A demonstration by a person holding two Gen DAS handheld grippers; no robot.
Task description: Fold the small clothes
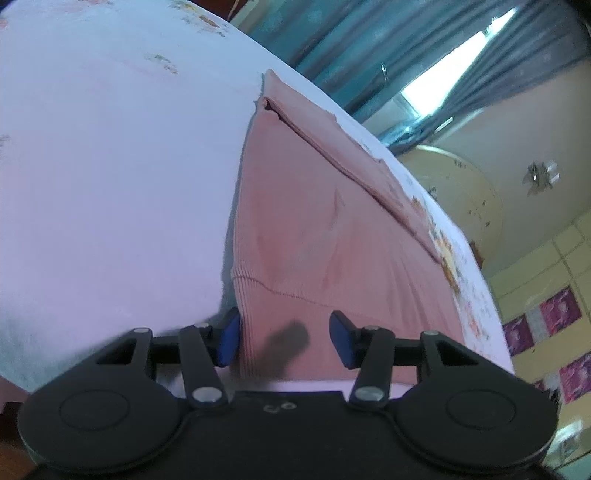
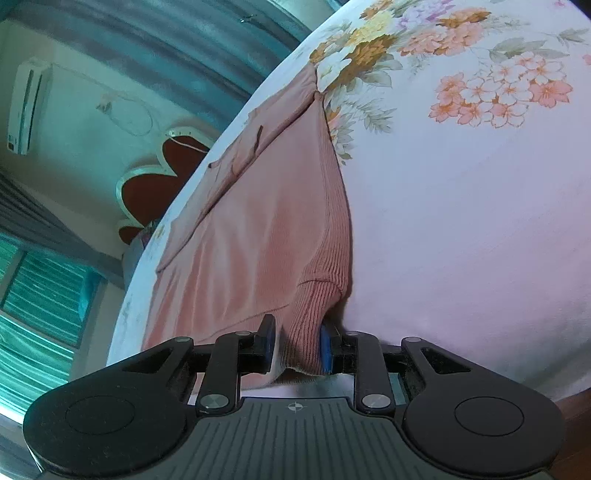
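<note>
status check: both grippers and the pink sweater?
Left gripper jaws open around the pink sweater hem corner. Right gripper jaws nearly shut on the other corner. Nothing in the way on the bedsheet.

left gripper (image 1: 284, 338) jaws apart, right gripper (image 2: 297, 345) jaws pinching

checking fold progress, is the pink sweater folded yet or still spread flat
Partly folded: a sleeve lies across the pink sweater, whose body is otherwise flat on the floral sheet.

It was a home bedroom: a floral bedsheet (image 2: 461, 184), teal curtains (image 1: 332, 33), a wall air conditioner (image 2: 27, 107) and tiled wall (image 1: 554, 295).
</note>
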